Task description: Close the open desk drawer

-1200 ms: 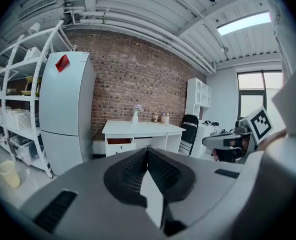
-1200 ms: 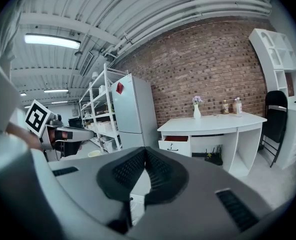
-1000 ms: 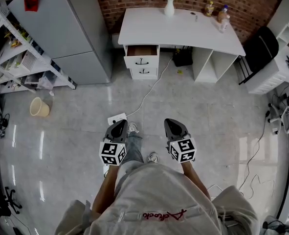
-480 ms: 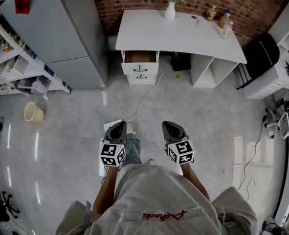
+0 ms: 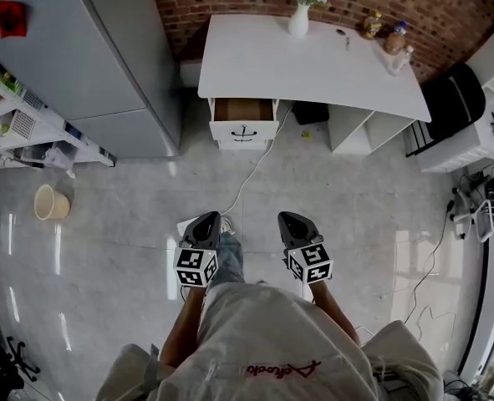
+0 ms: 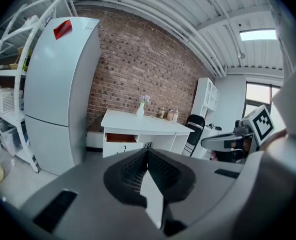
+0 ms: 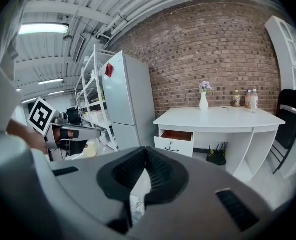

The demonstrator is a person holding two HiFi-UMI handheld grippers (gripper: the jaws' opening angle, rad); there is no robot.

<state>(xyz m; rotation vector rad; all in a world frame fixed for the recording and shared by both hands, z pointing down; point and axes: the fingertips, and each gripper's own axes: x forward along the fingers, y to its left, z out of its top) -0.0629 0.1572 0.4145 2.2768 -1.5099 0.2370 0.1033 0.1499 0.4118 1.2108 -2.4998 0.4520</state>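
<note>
Fig.: my left tool [image 5: 205, 220] and right tool [image 5: 293, 220], jaws together, empty. The open drawer [image 5: 243, 109] lies well ahead, under the tabletop [image 5: 313, 57]. Risk: an off-centre push could skew it, and the floor cable [image 5: 248, 172] could trip me.

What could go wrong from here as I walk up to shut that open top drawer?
1. A white cable runs along your path toward the drawer. You might trip on it or drag it.
2. A hard shove on the drawer may shake the desk and tip the vase standing near its back edge.
</note>
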